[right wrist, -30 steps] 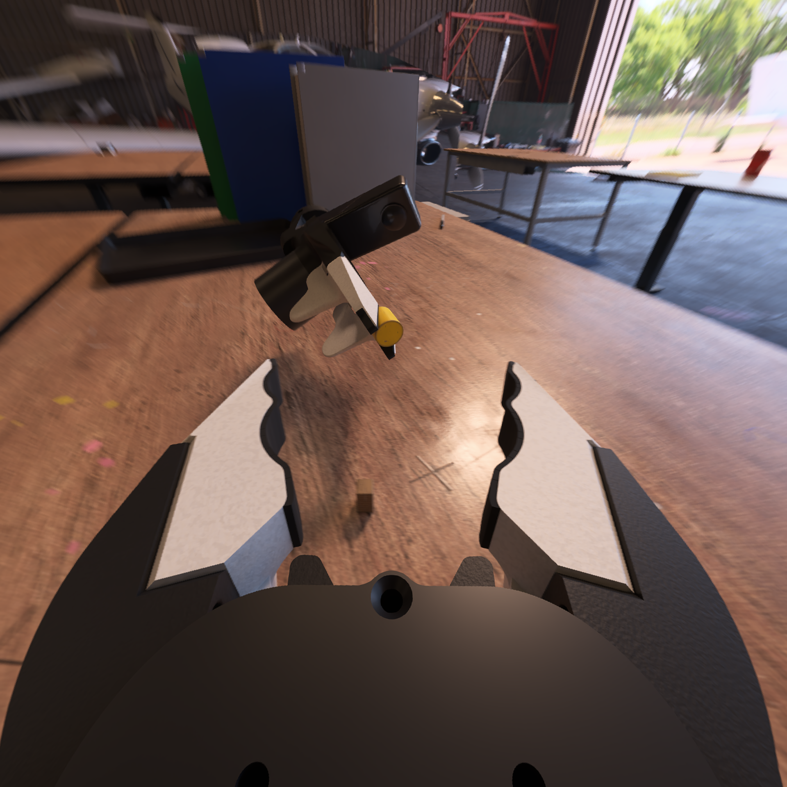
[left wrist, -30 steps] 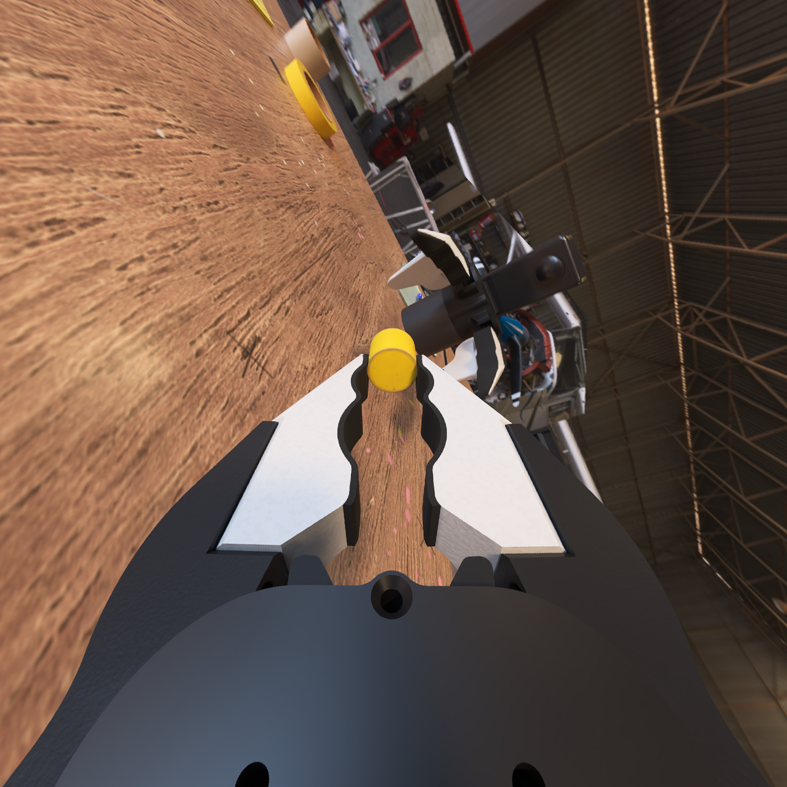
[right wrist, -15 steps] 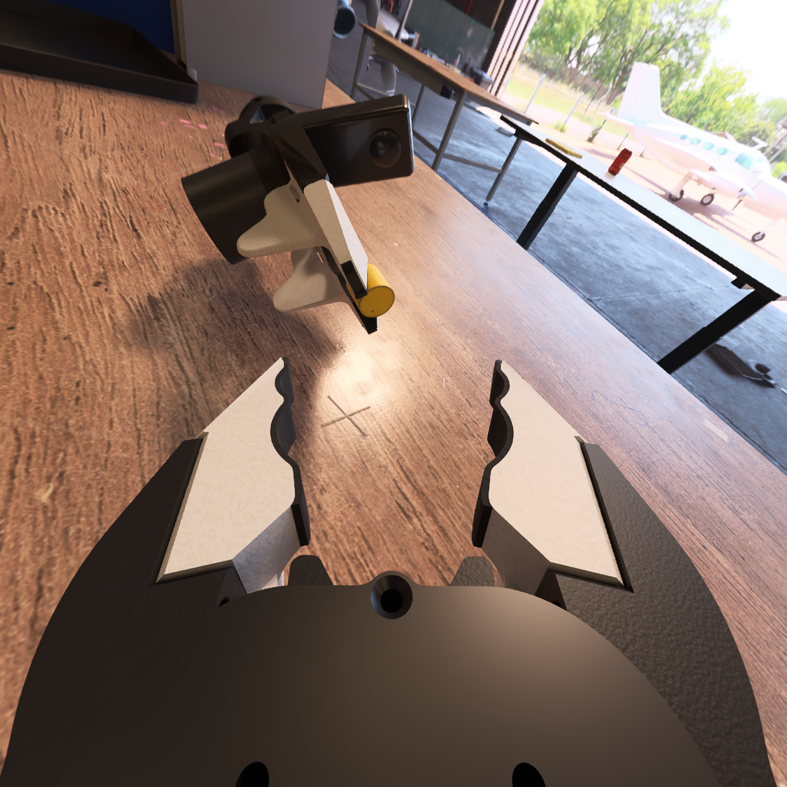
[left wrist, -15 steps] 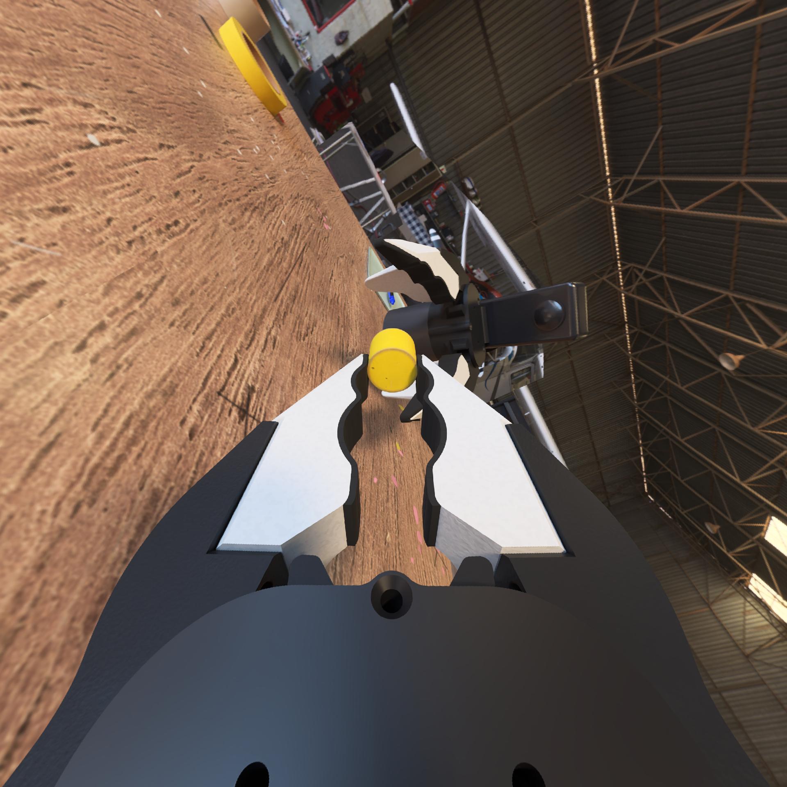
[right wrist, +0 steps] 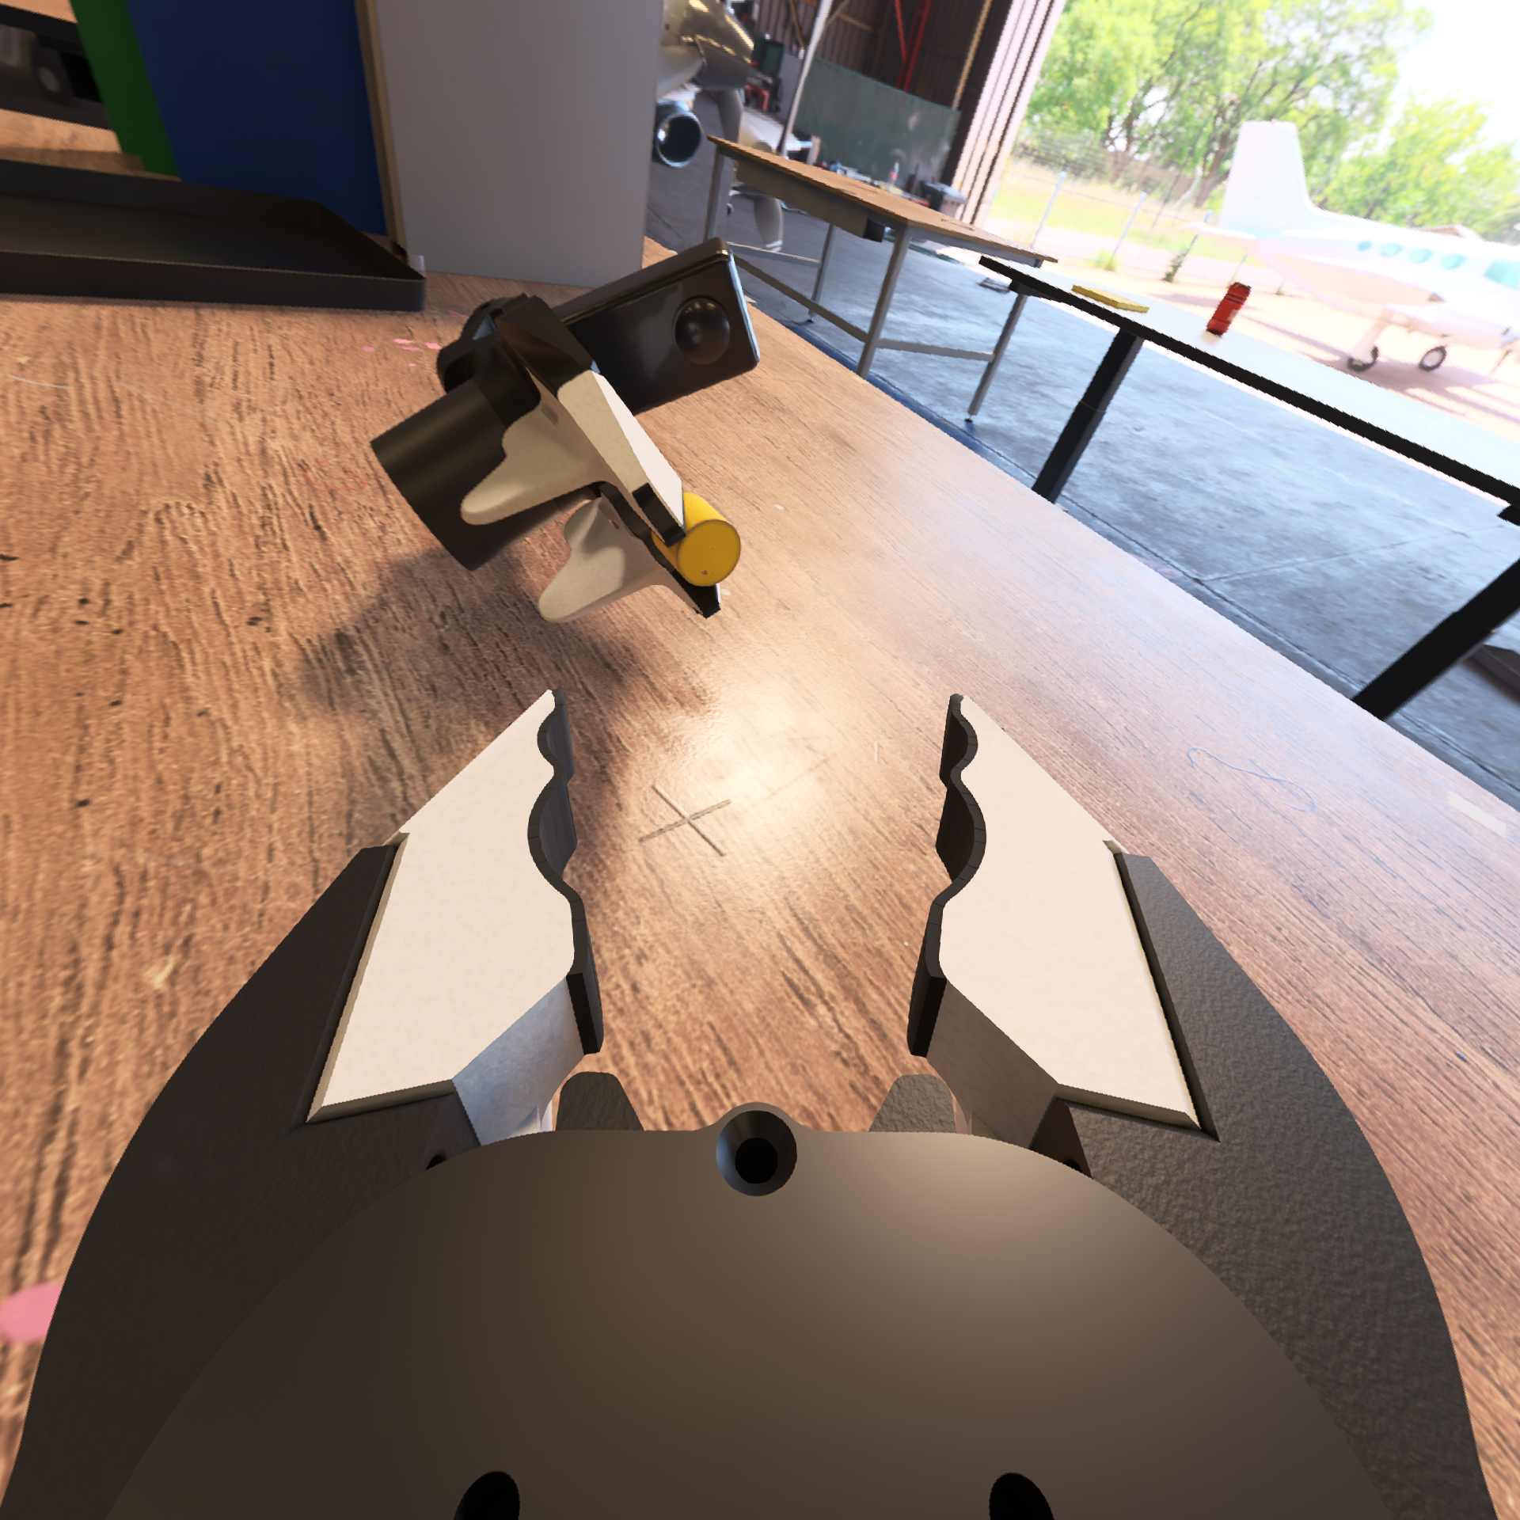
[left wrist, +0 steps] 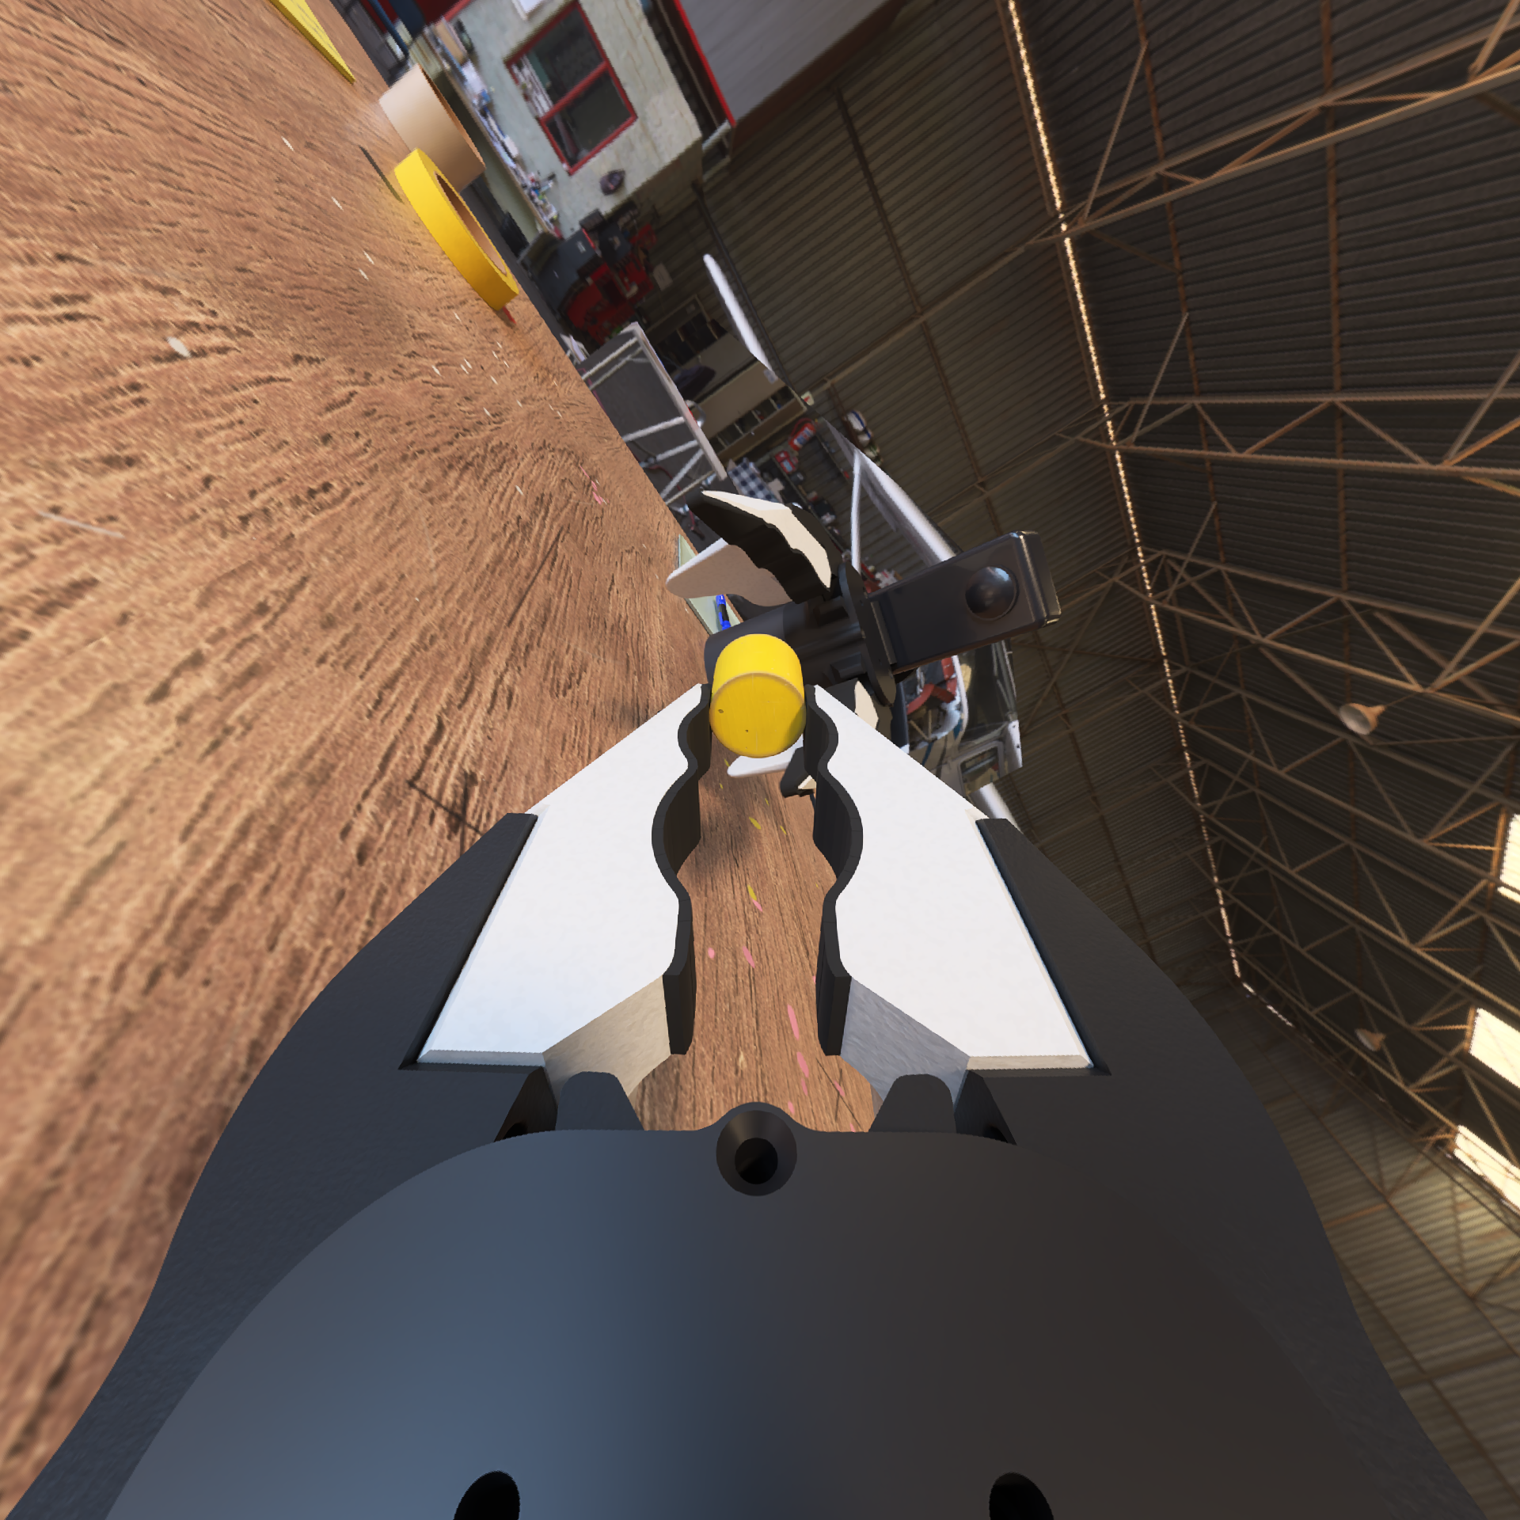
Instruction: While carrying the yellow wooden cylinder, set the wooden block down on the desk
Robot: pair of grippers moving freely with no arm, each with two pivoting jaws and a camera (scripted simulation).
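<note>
My left gripper (left wrist: 755, 699) is shut on the yellow wooden cylinder (left wrist: 755, 706) at its fingertips and holds it above the wooden desk (left wrist: 247, 576). The right wrist view shows the left gripper (right wrist: 691, 567) tilted, with the cylinder (right wrist: 703, 547) clear of the desk (right wrist: 247, 658). My right gripper (right wrist: 753, 715) is open and empty, low over the desk near a pencilled cross (right wrist: 687, 818). One of its fingers (left wrist: 724, 567) shows beyond the cylinder in the left wrist view. The wooden block is in neither view.
A yellow ring (left wrist: 452, 222) and a tan roll (left wrist: 432, 123) lie far off on the desk. A black tray (right wrist: 206, 255) and blue (right wrist: 263, 107) and grey (right wrist: 518, 123) upright panels stand at the back. The desk edge (right wrist: 1151, 625) runs along the right.
One second ago a small wooden block stood on the desk under my open right gripper; it has left that view. The right gripper has moved nearer the left one, which still holds the cylinder.
</note>
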